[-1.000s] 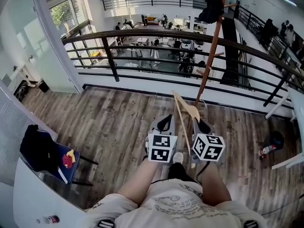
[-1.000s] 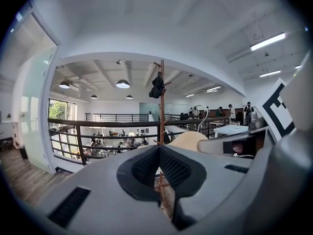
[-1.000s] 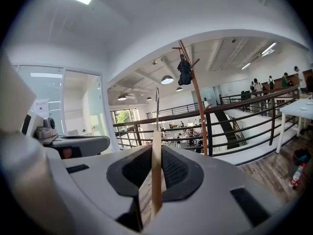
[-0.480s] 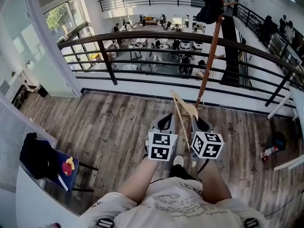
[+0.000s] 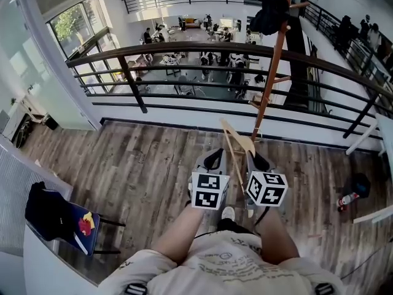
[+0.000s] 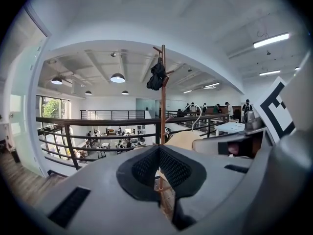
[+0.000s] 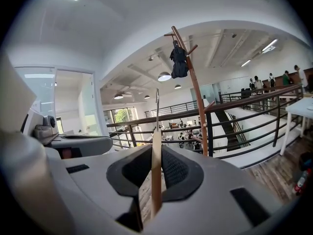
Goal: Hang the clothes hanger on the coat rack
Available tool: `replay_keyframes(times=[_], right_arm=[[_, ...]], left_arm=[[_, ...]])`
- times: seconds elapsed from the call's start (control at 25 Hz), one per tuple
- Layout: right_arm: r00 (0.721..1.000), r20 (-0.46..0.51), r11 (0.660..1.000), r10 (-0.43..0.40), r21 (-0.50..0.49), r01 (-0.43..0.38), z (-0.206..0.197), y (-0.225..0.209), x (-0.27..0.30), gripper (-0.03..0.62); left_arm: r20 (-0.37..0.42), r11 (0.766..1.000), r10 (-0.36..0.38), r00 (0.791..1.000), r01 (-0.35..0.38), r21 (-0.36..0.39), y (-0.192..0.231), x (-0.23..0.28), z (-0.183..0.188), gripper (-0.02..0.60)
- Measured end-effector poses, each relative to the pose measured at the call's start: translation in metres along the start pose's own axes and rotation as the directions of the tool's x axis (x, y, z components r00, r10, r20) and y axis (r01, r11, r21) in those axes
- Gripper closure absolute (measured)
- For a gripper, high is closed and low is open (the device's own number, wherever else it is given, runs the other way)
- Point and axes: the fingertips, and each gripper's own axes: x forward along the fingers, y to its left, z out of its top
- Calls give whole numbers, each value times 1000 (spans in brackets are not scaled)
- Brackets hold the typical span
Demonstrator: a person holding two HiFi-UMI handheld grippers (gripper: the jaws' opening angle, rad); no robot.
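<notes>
Pale wood, the clothes hanger [image 5: 244, 144] stands edge-on in the right gripper [image 5: 256, 158], whose jaws are closed flat on its lower part, with the metal hook rising above the pads. The left gripper [image 5: 214, 158] sits just beside it on the left, jaws pressed together with nothing between them. The hanger is near the foot of the coat rack [image 5: 272, 63] but apart from it. That rack is a slim reddish-brown wooden pole with short pegs, and a dark garment [image 5: 270, 11] hangs near its top. The rack stands on a grey-brown plank floor [image 5: 141, 165], close to a dark metal railing [image 5: 184, 47] that runs across the far side. Beyond the railing lies a lower level where people sit at desks. At the near left, a blue chair [image 5: 83, 217] carries dark clothing. On the right a white table [image 5: 384, 134] reaches in, and a bottle [image 5: 347, 196] lies on the floor near it. Tall windows fill the far left wall.
</notes>
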Motion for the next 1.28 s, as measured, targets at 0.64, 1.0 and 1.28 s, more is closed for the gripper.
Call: replay_keyframes(times=[0.64, 1.0, 1.28], right_arm=[[998, -47, 999, 37, -9, -38, 43, -70, 130, 542], [997, -59, 998, 59, -7, -60, 64, -102, 198, 542], [993, -98, 997, 66, -19, -69, 71, -129, 239, 542]], left_arm=[[-45, 1000, 17, 999, -17, -12, 36, 153, 29, 578], [-53, 999, 40, 998, -41, -15, 61, 223, 46, 578], [-61, 998, 52, 997, -54, -36, 72, 272, 53, 578]])
